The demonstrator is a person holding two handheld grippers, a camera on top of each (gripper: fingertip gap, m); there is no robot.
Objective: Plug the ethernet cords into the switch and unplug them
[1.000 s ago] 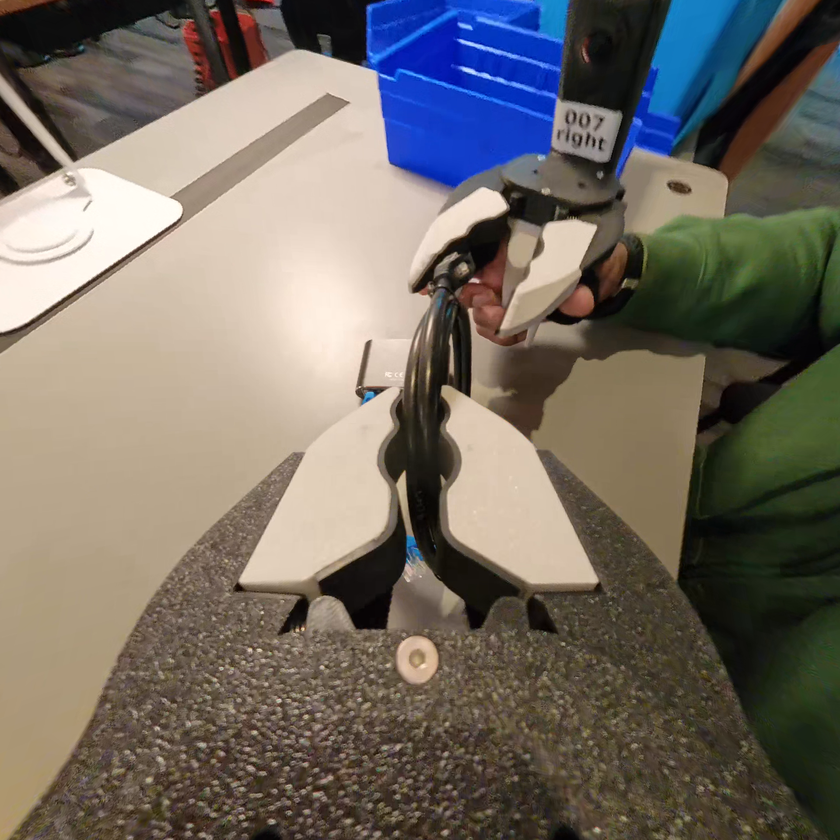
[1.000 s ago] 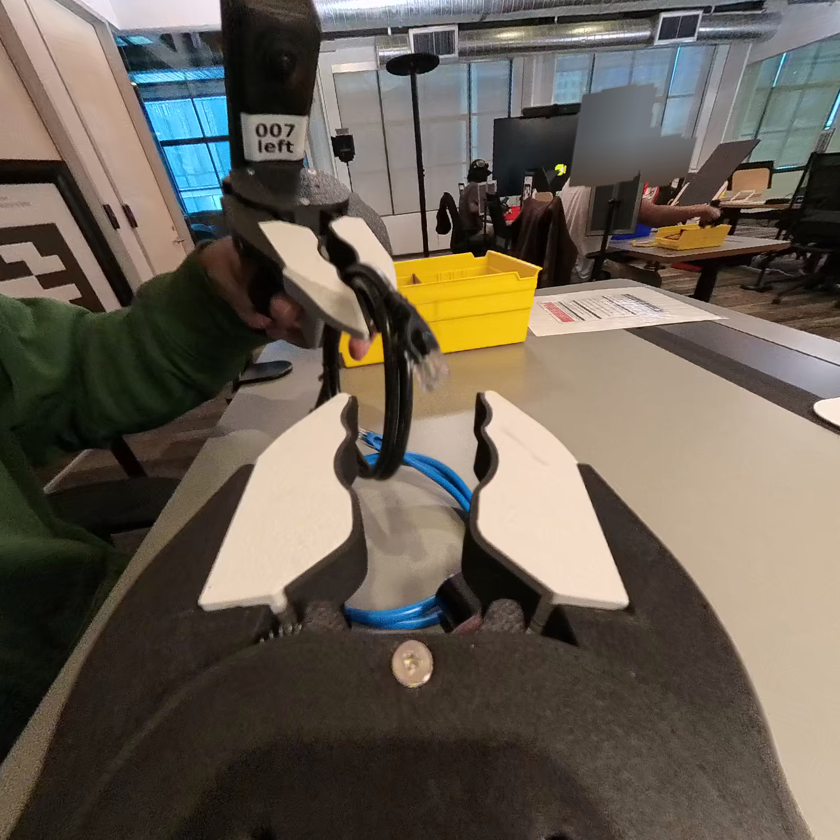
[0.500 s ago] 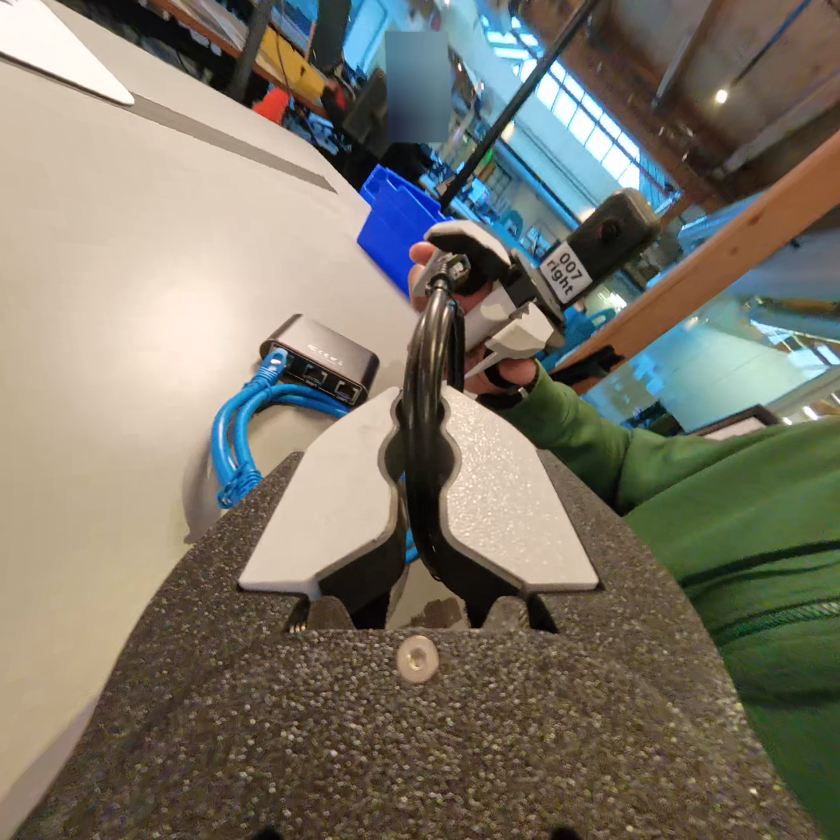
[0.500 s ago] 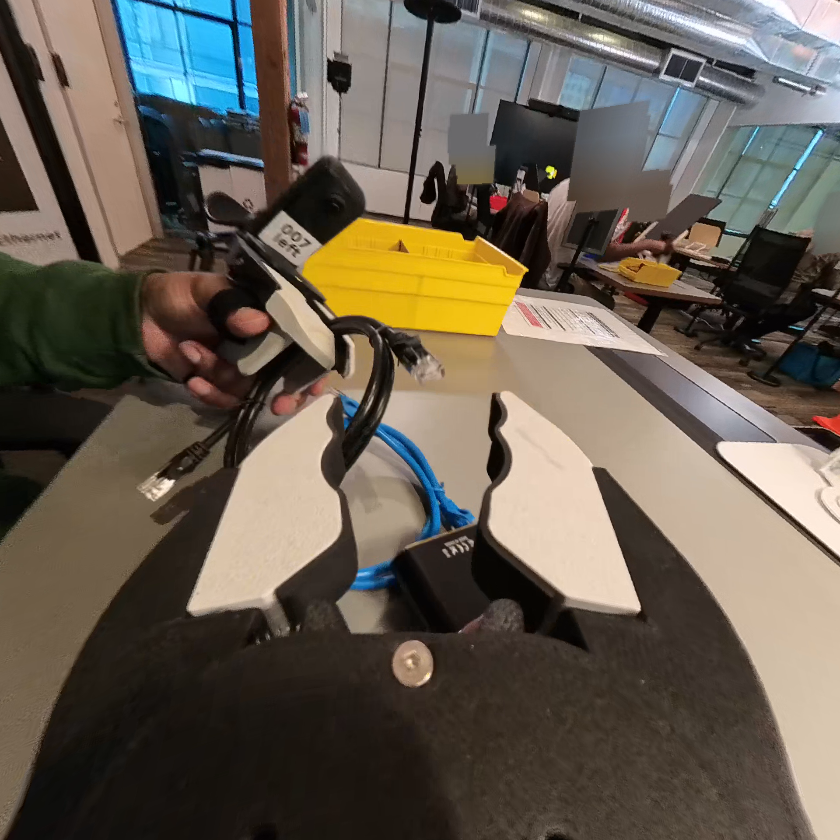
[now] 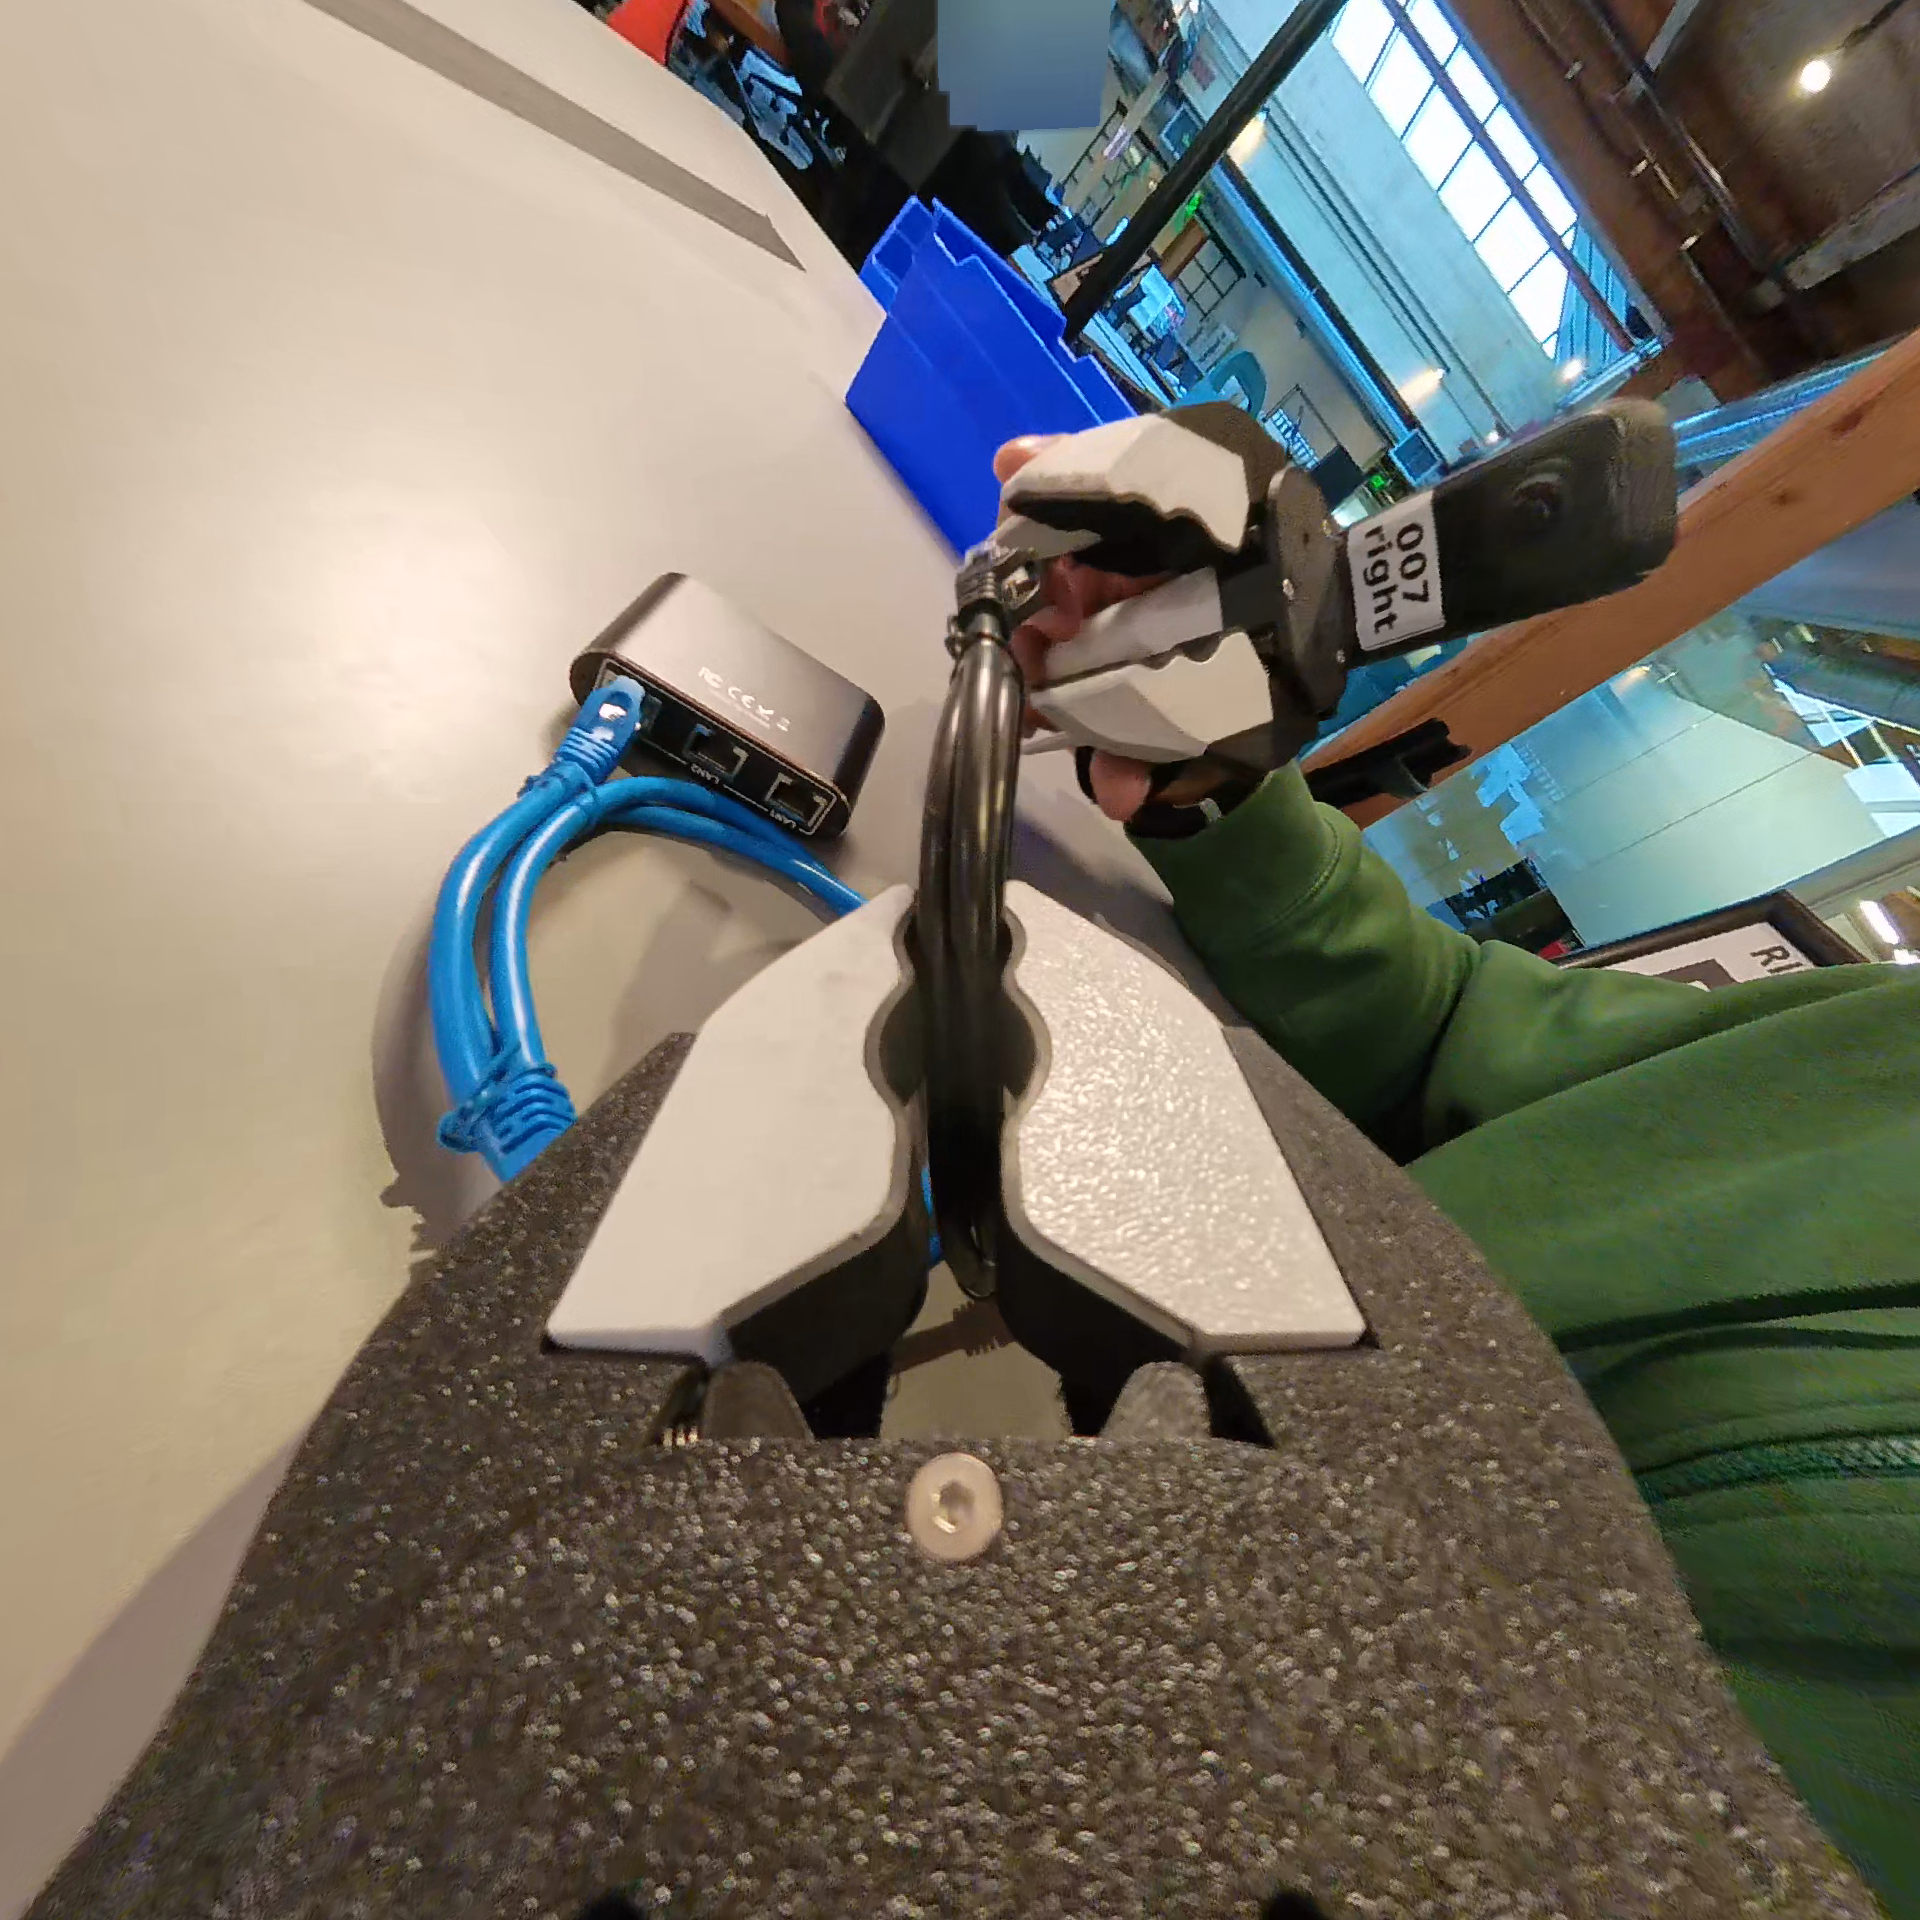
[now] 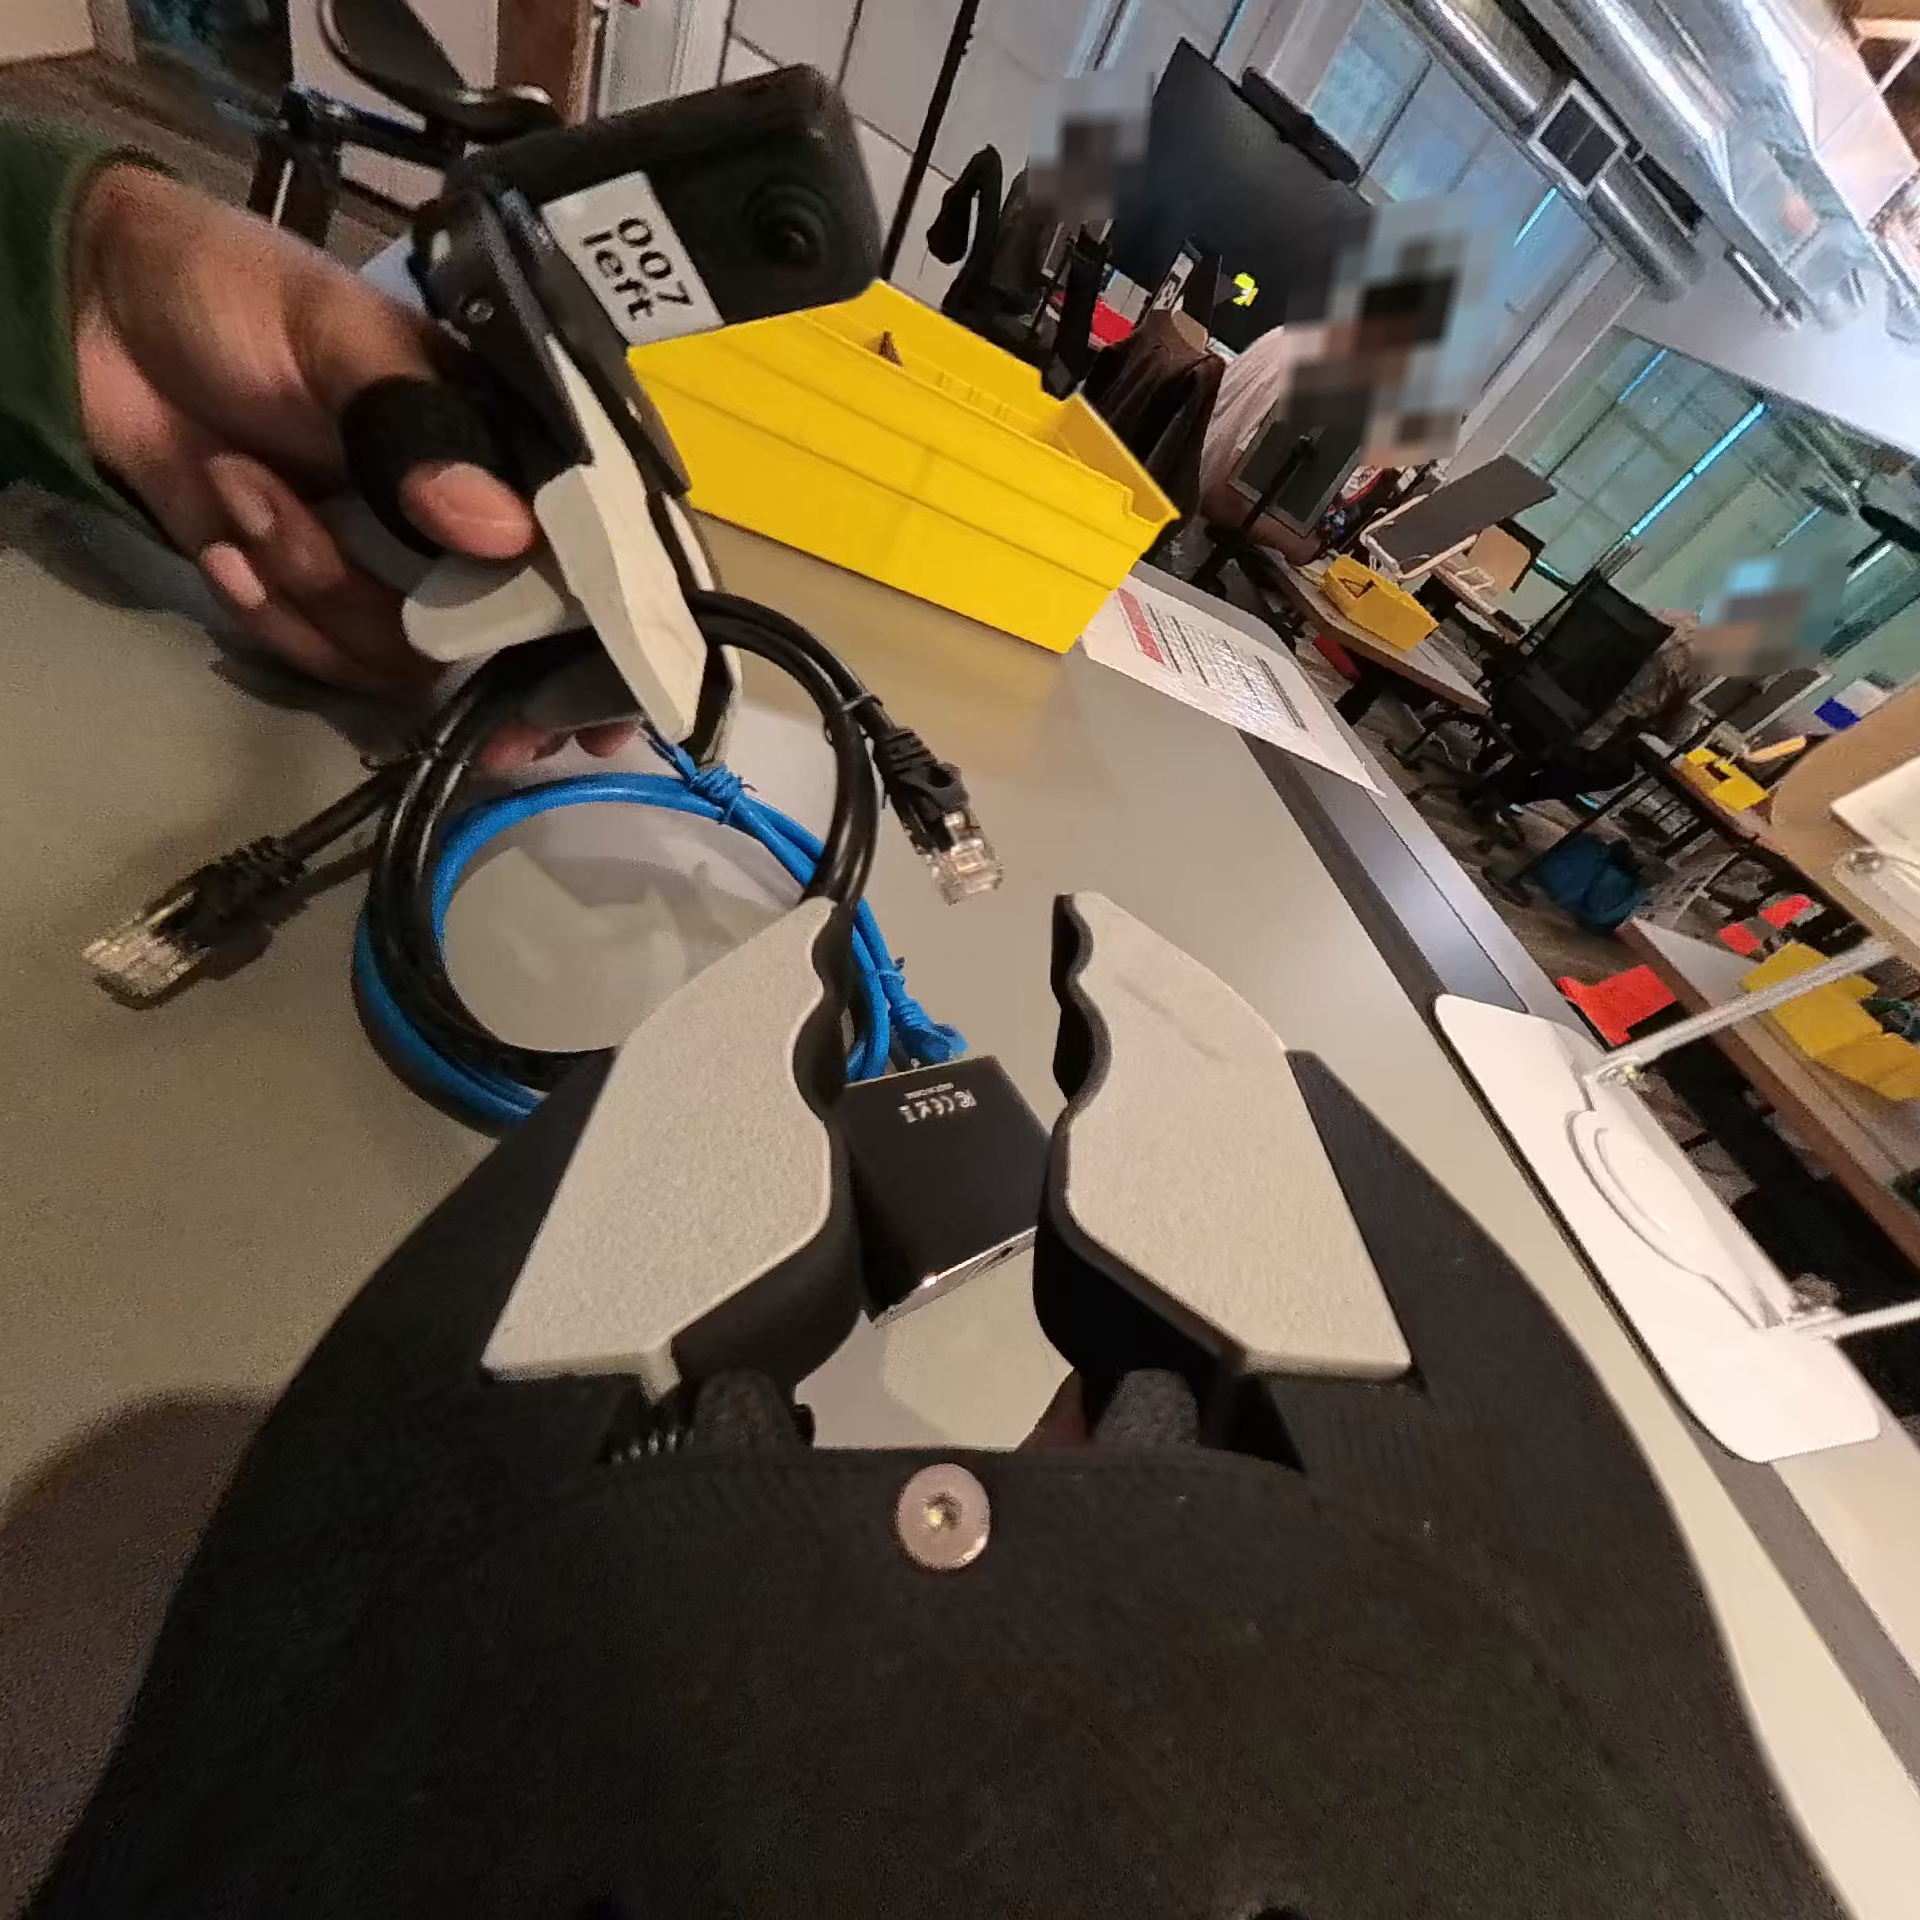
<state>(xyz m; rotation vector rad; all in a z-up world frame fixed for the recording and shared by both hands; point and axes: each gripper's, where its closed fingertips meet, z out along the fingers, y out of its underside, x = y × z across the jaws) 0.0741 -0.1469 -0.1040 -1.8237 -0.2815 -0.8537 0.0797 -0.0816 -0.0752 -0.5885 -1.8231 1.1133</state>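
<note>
A black switch [image 5: 727,696] lies on the grey table [image 5: 312,468]; it also shows in the right wrist view [image 6: 940,1164], below and between my right fingers. A blue cord [image 5: 488,935] is plugged into its leftmost port, and the two other ports are empty. My left gripper [image 5: 961,904] is shut on a coiled black cord [image 5: 966,790] and holds it above the table. One black plug [image 6: 940,831] sticks out just in front of my right gripper [image 6: 945,925], which is open and holds nothing. The other plug [image 6: 156,935] hangs to the left.
A yellow bin [image 6: 894,457] and a paper sheet [image 6: 1226,665] are on the table behind the left gripper. A blue bin [image 5: 966,364] stands beyond the switch. A white flat stand base [image 6: 1621,1226] sits at the right. A green sleeve [image 5: 1558,1143] reaches in. About 8 centimetres separates my right fingertips from the black switch [image 5: 727,696]. Seen from the right wrist view [image 6: 940,1105] as well.
Both grippers have tilted and come lower over the table, bringing the switch and blue cord into view. The left stays shut on the black cord. The right stays open at the plug.
</note>
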